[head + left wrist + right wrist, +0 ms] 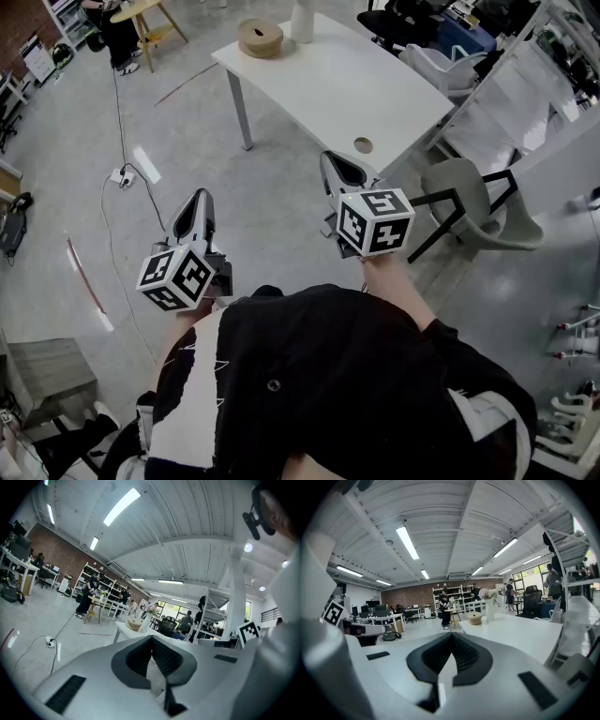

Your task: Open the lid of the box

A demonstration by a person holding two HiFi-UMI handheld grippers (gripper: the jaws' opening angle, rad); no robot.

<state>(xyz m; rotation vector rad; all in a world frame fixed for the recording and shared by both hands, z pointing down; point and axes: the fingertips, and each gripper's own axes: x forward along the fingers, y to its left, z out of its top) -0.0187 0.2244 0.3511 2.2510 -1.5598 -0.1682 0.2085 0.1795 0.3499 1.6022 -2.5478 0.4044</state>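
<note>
White desk (347,89) stands ahead, with the round tan box (260,38) at its far end, just beside a white vase (302,19). The box sits flat with its lid up, and being round it has no long axis in plan. Left gripper (199,199) and right gripper (330,161) are both closed on nothing, well short of it. Risk: nudging the lid with 2 closed grippers could slide the box into the vase.
</note>
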